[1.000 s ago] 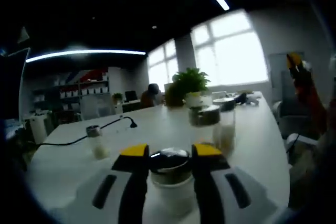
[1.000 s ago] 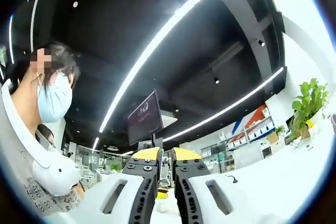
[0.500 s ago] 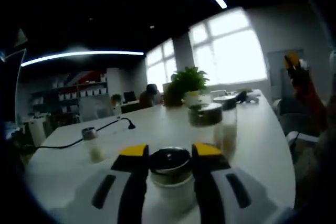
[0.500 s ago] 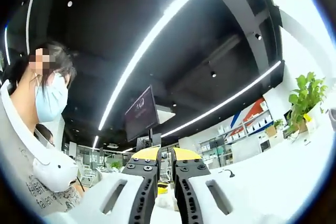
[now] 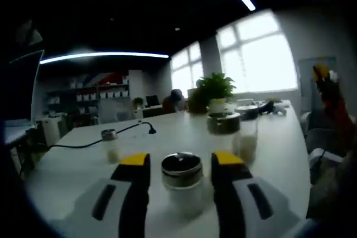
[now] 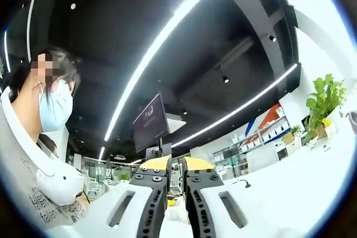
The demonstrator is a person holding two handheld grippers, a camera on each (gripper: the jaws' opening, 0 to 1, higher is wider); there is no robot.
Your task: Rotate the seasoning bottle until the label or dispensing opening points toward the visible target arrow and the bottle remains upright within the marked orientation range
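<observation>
A seasoning bottle (image 5: pixel 181 181) with a shiny metal cap and pale contents stands upright on the white table (image 5: pixel 284 154) in the left gripper view. My left gripper (image 5: pixel 181 163) is open around it, a yellow-tipped jaw on either side with a small gap to the cap. In the right gripper view my right gripper (image 6: pixel 177 165) is tilted up toward the ceiling, its jaws close together with nothing held. No arrow mark is visible.
A small shaker (image 5: pixel 111 145) stands left of the bottle, with two taller jars (image 5: pixel 225 131) behind on the right. A black cable (image 5: pixel 83 144) crosses the table, and a potted plant (image 5: pixel 215 88) is at the far end. A masked person (image 6: pixel 42 137) is at the left.
The left jaws have spread apart and let go of the bottle's cap. The left camera has shifted slightly. The right gripper has hardly moved.
</observation>
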